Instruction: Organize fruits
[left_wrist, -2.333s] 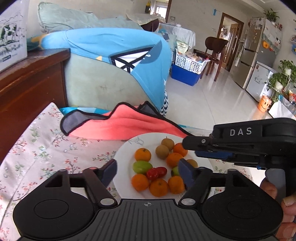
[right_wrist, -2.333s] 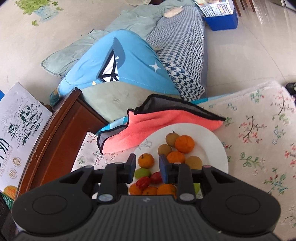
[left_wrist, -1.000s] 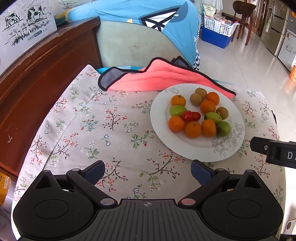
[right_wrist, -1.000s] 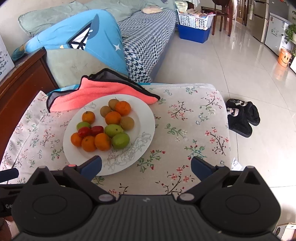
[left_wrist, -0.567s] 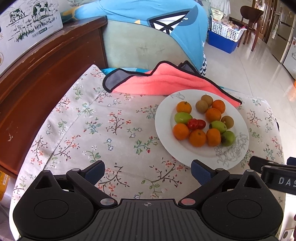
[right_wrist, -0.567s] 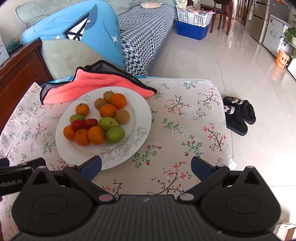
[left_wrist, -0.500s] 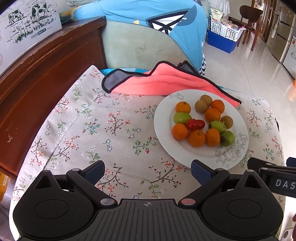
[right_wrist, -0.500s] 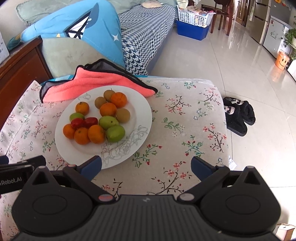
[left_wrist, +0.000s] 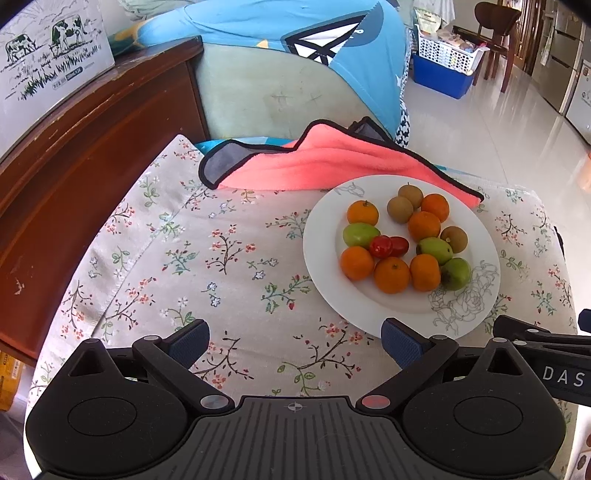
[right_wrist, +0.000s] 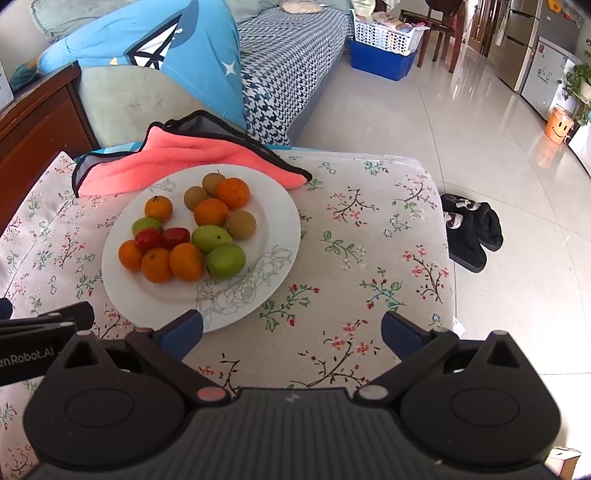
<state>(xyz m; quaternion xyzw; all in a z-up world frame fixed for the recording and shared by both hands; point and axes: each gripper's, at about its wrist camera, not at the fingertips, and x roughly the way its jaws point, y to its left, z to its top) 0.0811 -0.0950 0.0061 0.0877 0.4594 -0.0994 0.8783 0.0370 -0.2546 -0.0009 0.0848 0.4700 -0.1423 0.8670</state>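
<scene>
A white plate (left_wrist: 325, 280) (right_wrist: 280, 236) sits on the floral tablecloth and holds several oranges (left_wrist: 391, 275) (right_wrist: 186, 261), green fruits (left_wrist: 360, 234) (right_wrist: 225, 261), brown kiwis (left_wrist: 399, 209) (right_wrist: 241, 224) and two red tomatoes (left_wrist: 388, 246) (right_wrist: 162, 238). My left gripper (left_wrist: 295, 341) is open and empty, held near the table's front edge, left of the plate. My right gripper (right_wrist: 291, 330) is open and empty, just in front of the plate's near rim. Its body shows at the right of the left wrist view (left_wrist: 546, 354).
A pink cloth with dark trim (left_wrist: 332, 162) (right_wrist: 184, 155) lies behind the plate. A wooden cabinet (left_wrist: 74, 147) stands left, a sofa with a blue cushion (right_wrist: 166, 48) behind. Black slippers (right_wrist: 469, 230) lie on the tiled floor to the right.
Both grippers have opened wide and pulled back from over the plate to the table's near side. Over the last half second they barely moved.
</scene>
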